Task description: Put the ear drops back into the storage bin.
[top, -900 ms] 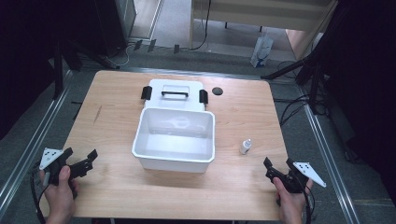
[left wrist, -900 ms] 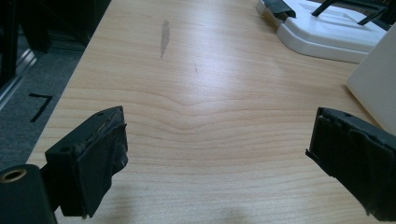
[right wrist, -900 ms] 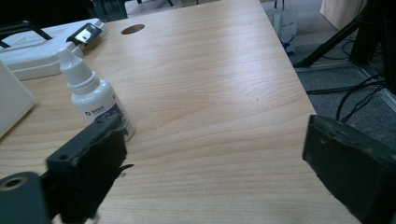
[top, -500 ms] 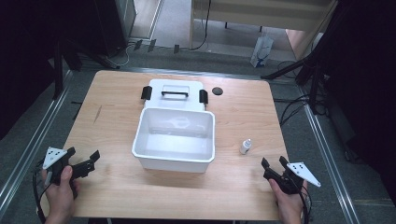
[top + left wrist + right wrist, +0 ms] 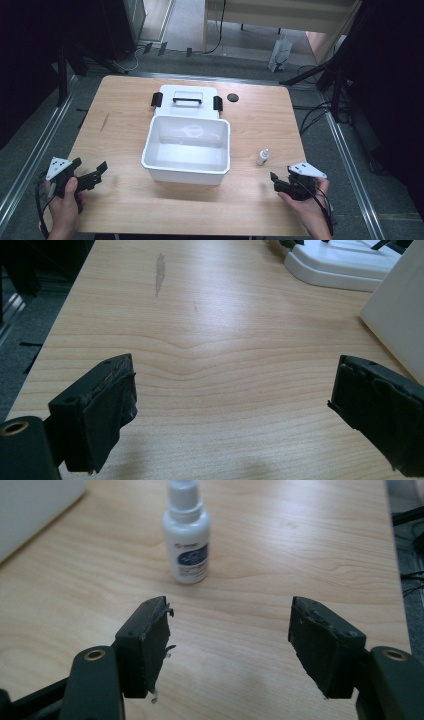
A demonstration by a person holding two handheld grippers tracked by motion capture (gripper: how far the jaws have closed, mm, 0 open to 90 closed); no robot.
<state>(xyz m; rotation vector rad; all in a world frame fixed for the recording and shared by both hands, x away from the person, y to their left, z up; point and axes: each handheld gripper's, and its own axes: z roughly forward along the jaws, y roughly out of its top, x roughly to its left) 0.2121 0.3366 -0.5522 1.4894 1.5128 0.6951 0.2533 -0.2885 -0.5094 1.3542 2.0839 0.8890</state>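
An open white plastic bin (image 5: 187,150) sits in the middle of the wooden table, its white lid (image 5: 187,100) with a black handle lying flat just behind it. A small white bottle (image 5: 262,157) (image 5: 187,535) with a blue label stands upright to the bin's right. My right gripper (image 5: 276,181) (image 5: 230,640) is open near the table's front right, a short way in front of the bottle, nothing between its jaws. My left gripper (image 5: 97,172) (image 5: 232,405) is open at the front left, over bare wood, left of the bin (image 5: 400,315).
A small black round disc (image 5: 232,97) lies on the table to the right of the lid. A grey streak (image 5: 160,272) marks the wood at the left. Metal rails run along both sides of the table (image 5: 125,115), and cables lie on the floor at the right.
Both grippers have drifted slightly toward the table's front edge. The bin, lid and bottle stand where they were.
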